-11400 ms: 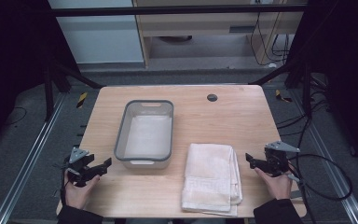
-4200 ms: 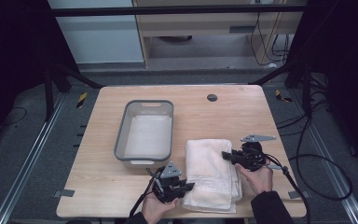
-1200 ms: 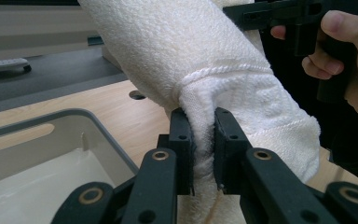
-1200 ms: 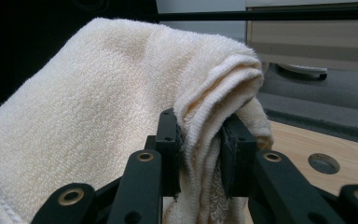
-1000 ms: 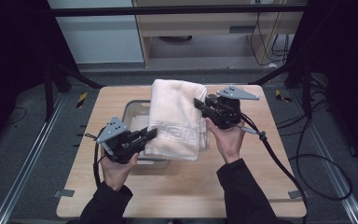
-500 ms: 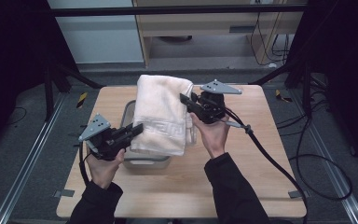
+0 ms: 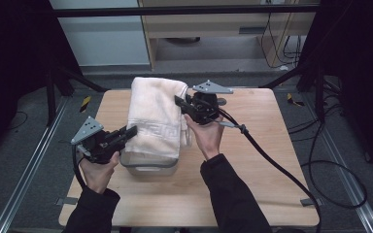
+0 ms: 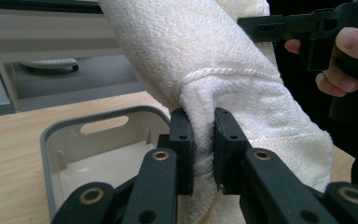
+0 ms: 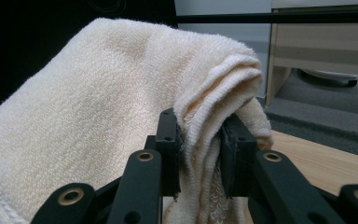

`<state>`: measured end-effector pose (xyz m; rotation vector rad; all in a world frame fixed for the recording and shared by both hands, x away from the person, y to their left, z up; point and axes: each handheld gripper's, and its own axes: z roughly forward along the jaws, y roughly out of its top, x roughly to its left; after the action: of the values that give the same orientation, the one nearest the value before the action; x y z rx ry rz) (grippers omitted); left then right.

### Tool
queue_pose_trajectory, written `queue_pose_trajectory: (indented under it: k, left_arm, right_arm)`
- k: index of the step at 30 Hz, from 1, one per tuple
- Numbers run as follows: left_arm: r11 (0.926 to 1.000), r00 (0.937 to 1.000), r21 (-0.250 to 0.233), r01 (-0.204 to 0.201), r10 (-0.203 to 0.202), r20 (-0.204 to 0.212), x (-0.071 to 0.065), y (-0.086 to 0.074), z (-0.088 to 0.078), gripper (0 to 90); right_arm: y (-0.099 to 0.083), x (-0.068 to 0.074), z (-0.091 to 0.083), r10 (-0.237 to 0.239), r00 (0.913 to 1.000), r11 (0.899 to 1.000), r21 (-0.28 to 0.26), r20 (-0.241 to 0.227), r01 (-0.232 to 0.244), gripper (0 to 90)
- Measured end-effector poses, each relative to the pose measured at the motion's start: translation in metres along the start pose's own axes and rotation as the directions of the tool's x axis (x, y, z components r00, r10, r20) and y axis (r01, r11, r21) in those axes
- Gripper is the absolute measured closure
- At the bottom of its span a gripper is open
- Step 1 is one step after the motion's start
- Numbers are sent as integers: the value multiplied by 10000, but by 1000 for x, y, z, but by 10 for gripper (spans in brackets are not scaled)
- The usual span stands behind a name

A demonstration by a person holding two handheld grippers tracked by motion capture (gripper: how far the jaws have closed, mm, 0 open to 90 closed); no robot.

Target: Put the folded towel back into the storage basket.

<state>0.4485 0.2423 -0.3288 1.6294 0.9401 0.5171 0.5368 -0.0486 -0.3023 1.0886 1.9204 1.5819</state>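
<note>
While over the bin [image 7: 148, 162], towel [image 7: 156, 116] pinched between both grippers' fingers [image 8: 182, 140].

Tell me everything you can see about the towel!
The towel is cream-white, fluffy terry cloth, folded thick, with a woven band pattern near its lower end. It hangs in the air over the grey bin, slanting down toward it. The left gripper pinches its lower edge, and the right gripper pinches the folded layers at its upper end.

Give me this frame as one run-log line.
phase: carry | left gripper: shut on folded cream terry towel | right gripper: shut on towel | towel: held over grey plastic bin
</note>
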Motion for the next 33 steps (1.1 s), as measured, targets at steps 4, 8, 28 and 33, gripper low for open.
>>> queue_pose_trajectory:
  k: [4,8,28,33]
  left_arm:
    - [9999,9999,106,102,-101,-102,7,-4,2,793]
    - [9994,9996,268,238,-233,-186,16,-11,6,793]
    - [9879,9937,1264,893,-798,-785,54,-47,22,793]
    - [9825,9917,1569,1007,-865,-950,59,-55,27,793]
  right_arm:
    - [-6,0,12,139,9999,9998,111,-70,-138,722]
    - [-15,-1,26,261,9996,9992,312,-58,-259,722]
    - [-57,-6,80,974,9952,9853,1419,-70,-954,722]
    - [-68,-6,90,1024,9947,9811,1655,-26,-1006,721]
